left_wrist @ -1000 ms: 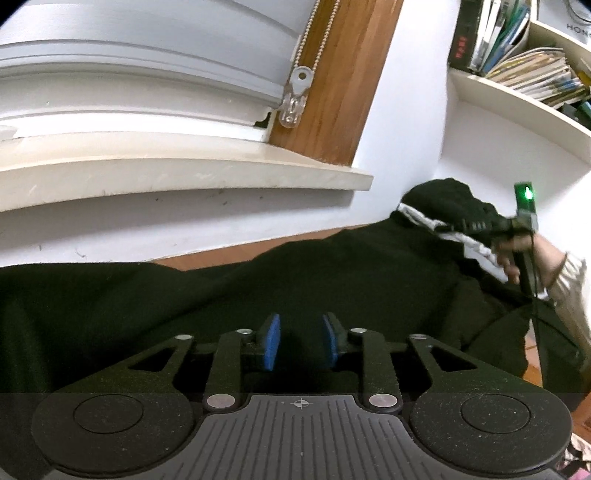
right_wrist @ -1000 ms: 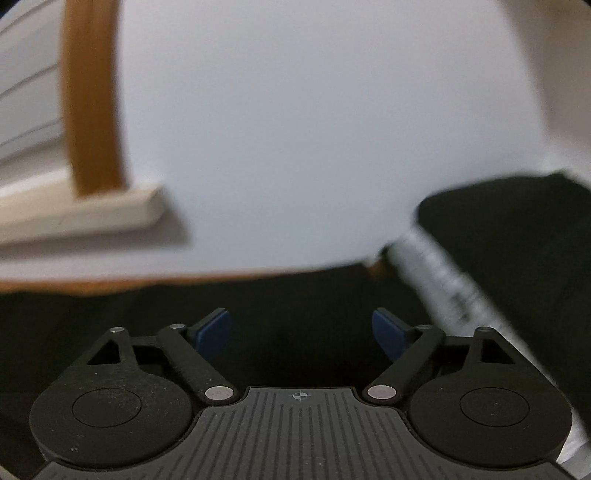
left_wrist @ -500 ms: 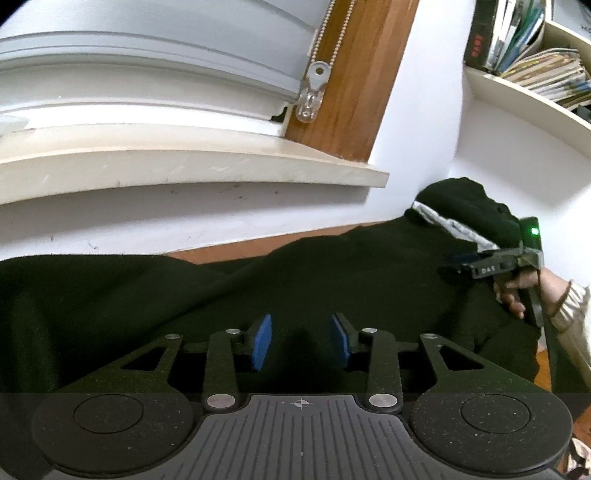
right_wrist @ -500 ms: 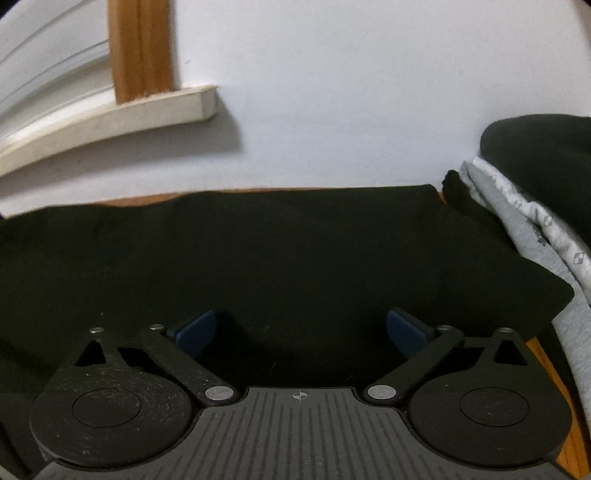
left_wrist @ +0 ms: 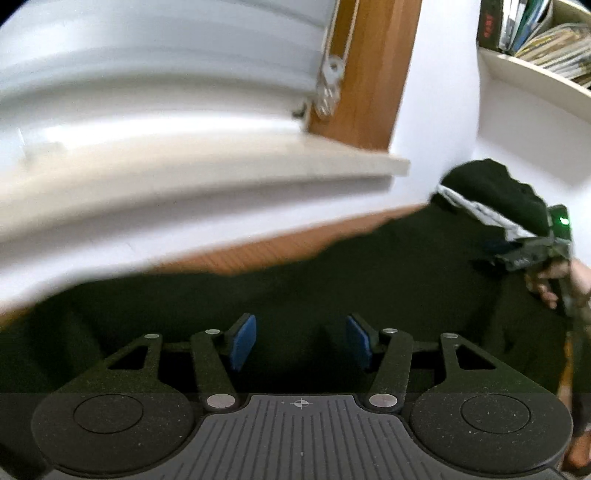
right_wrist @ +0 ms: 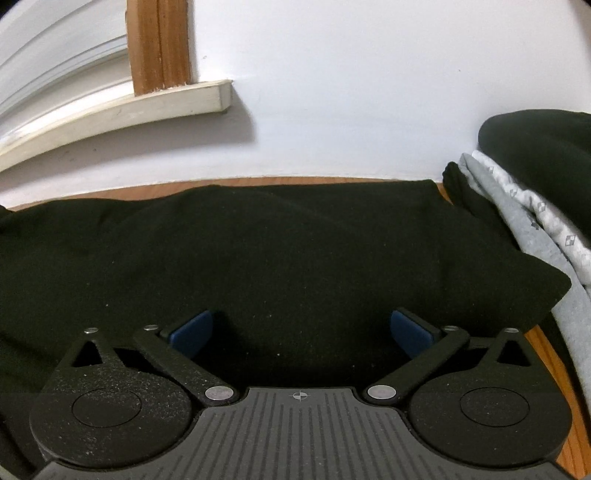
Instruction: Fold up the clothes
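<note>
Wooden shelf (left_wrist: 532, 70) holds books (left_wrist: 546, 33) above black garment (left_wrist: 369, 273).

The garment (right_wrist: 295, 240) lies on the table (right_wrist: 229, 183), clothes pile (right_wrist: 535, 206) at its right.

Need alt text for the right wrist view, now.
The open right gripper hovers over a black garment spread flat on a wooden table, nothing between its blue pads. A grey patterned garment under another dark one lies at right; a white wall and windowsill sit behind.
</note>
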A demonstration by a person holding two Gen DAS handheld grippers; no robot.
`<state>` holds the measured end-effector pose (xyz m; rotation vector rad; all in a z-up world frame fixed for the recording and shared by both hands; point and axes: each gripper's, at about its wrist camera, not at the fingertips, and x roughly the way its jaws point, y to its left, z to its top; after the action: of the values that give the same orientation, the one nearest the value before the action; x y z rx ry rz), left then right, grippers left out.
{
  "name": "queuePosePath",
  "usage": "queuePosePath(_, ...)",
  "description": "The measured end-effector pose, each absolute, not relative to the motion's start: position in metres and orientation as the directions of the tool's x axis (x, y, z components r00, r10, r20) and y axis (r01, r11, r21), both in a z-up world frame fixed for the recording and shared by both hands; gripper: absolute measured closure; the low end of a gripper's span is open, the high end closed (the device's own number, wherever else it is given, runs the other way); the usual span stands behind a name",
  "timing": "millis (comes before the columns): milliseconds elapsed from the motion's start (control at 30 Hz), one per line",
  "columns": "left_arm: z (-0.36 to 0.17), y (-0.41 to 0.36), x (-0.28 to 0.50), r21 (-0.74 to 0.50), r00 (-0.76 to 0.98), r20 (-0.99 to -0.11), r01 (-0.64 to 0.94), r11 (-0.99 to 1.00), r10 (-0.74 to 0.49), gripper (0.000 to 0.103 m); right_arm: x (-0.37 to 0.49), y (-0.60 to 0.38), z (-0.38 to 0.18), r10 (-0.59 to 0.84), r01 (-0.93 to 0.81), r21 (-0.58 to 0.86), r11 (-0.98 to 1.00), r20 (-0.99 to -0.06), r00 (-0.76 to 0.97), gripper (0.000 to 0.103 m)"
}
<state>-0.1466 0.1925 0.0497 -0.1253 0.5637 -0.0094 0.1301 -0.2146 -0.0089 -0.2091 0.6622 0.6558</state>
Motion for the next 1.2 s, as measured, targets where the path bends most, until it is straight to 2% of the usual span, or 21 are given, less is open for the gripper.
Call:
queuePosePath(33, 0.057, 0.197, -0.147, -0.085, 0.853, -0.522, -0.029, 0.996, -0.020, 0.035, 0.130, -0.214, -0.009, 0.496, -0.625, 0.022, 0.781, -0.629, 0.598, 0.000)
queuePosePath(100, 0.066, 0.213, -0.143, -0.018, 0.849, -0.528, -0.025, 1.000, 0.012, 0.030, 0.130, -0.214, -0.009, 0.496, -0.625, 0.022, 0.781, -0.629, 0.598, 0.000)
queuePosePath(200, 0.066, 0.235, -0.127, 0.024, 0.820, -0.571, -0.040, 0.999, 0.047, 0.030, 0.130, -0.213, -0.009, 0.496, -0.624, 0.022, 0.781, -0.630, 0.598, 0.000)
queuePosePath(467, 0.042, 0.252, -0.098, -0.090, 0.760, -0.645, 0.030, 0.996, -0.081, 0.037, 0.129, -0.213, -0.009, 0.495, -0.624, 0.021, 0.781, -0.630, 0.599, 0.000)
queuePosePath(500, 0.040, 0.252, -0.098, -0.093, 0.759, -0.645, 0.030, 0.995, -0.084, 0.042, 0.129, -0.213, -0.009, 0.495, -0.624, 0.021, 0.781, -0.630, 0.599, 0.000)
queuePosePath(533, 0.039, 0.253, -0.098, -0.092, 0.762, -0.643, 0.027, 0.995, -0.080, 0.059, 0.129, -0.213, -0.009, 0.495, -0.623, 0.021, 0.782, -0.630, 0.599, 0.000)
queuePosePath(567, 0.039, 0.253, -0.098, -0.093, 0.764, -0.640, 0.021, 0.995, -0.076, 0.067, 0.129, -0.213, -0.009, 0.495, -0.623, 0.022, 0.782, -0.630, 0.599, 0.000)
queuePosePath(633, 0.039, 0.255, -0.099, -0.105, 0.773, -0.630, 0.009, 0.994, -0.073, 0.100, 0.129, -0.213, -0.009, 0.495, -0.623, 0.022, 0.782, -0.630, 0.599, 0.000)
queuePosePath(700, 0.047, 0.256, -0.105, -0.098, 0.820, -0.572, -0.025, 0.995, -0.036, 0.100, 0.129, -0.213, -0.009, 0.495, -0.623, 0.022, 0.782, -0.629, 0.599, 0.000)
queuePosePath(800, 0.065, 0.265, -0.123, -0.140, 0.920, -0.380, -0.159, 0.977, 0.096, 0.103, 0.129, -0.213, -0.010, 0.496, -0.625, 0.021, 0.780, -0.630, 0.598, 0.000)
queuePosePath(833, 0.067, 0.268, -0.123, -0.145, 0.922, -0.363, -0.198, 0.969, 0.134, 0.102, 0.129, -0.213, -0.010, 0.496, -0.625, 0.021, 0.780, -0.630, 0.598, 0.000)
queuePosePath(867, 0.068, 0.269, -0.122, -0.146, 0.917, -0.367, -0.223, 0.964, 0.157, 0.101, 0.129, -0.213, -0.010, 0.496, -0.625, 0.021, 0.780, -0.630, 0.598, 0.000)
queuePosePath(900, 0.065, 0.269, -0.117, -0.136, 0.900, -0.411, -0.220, 0.966, 0.147, 0.098, 0.129, -0.213, -0.010, 0.496, -0.625, 0.021, 0.780, -0.630, 0.598, 0.000)
queuePosePath(1000, 0.059, 0.264, -0.112, -0.106, 0.875, -0.466, -0.204, 0.973, 0.133, 0.097, 0.129, -0.213, -0.009, 0.496, -0.625, 0.021, 0.780, -0.630, 0.598, 0.000)
queuePosePath(1100, 0.055, 0.263, -0.116, -0.125, 0.868, -0.487, -0.182, 0.975, 0.100, 0.079, 0.129, -0.213, -0.009, 0.495, -0.625, 0.021, 0.780, -0.630, 0.598, 0.000)
queuePosePath(1133, 0.054, 0.263, -0.118, -0.119, 0.864, -0.494, -0.182, 0.976, 0.101, 0.075, 0.129, -0.213, -0.009, 0.495, -0.625, 0.020, 0.780, -0.630, 0.598, 0.000)
queuePosePath(1200, 0.053, 0.261, -0.121, -0.108, 0.855, -0.509, -0.175, 0.979, 0.097, 0.075, 0.129, -0.213, -0.009, 0.495, -0.625, 0.020, 0.780, -0.631, 0.598, 0.000)
